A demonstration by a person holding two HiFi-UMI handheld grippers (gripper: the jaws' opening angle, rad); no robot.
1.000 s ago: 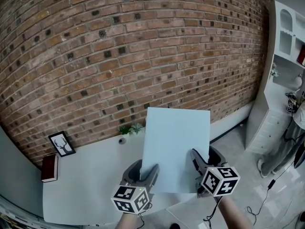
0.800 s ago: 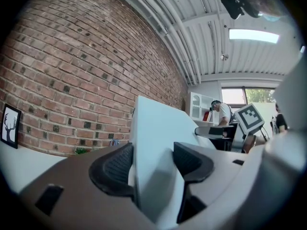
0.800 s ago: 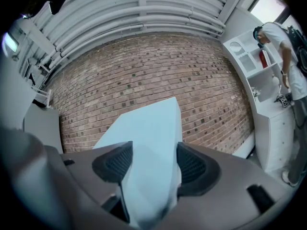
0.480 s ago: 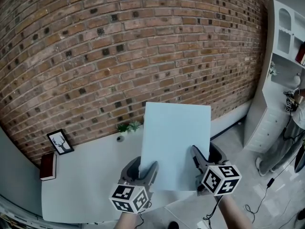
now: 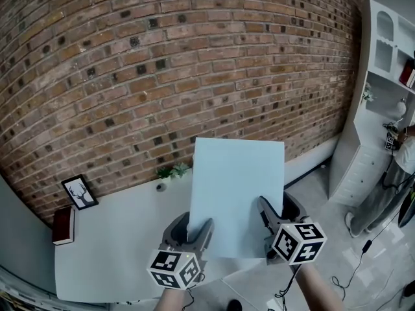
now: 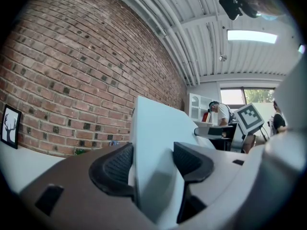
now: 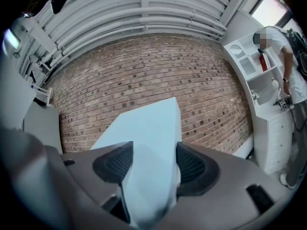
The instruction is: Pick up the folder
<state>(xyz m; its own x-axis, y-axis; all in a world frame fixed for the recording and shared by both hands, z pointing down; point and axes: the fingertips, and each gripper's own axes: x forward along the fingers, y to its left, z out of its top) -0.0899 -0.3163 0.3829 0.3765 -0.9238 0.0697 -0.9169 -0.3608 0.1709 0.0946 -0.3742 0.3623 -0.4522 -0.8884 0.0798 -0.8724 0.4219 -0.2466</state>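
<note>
A pale blue folder (image 5: 237, 193) is held upright in the air above the white table (image 5: 110, 238), in front of the brick wall. My left gripper (image 5: 196, 230) is shut on its lower left edge and my right gripper (image 5: 277, 211) is shut on its lower right edge. In the left gripper view the folder (image 6: 153, 128) runs edge-on between the ribbed pads (image 6: 117, 164) of the left gripper (image 6: 152, 159). In the right gripper view the folder (image 7: 144, 126) is pinched by the right gripper (image 7: 147, 166) and bends a little between its pads (image 7: 189, 166).
On the table's left end stand a framed deer picture (image 5: 79, 193) and a dark red book (image 5: 63, 225); a small plant (image 5: 172, 171) sits by the wall. A white shelf unit (image 5: 382, 76) and a person (image 5: 397, 173) are at the right, with cables (image 5: 350, 280) on the floor.
</note>
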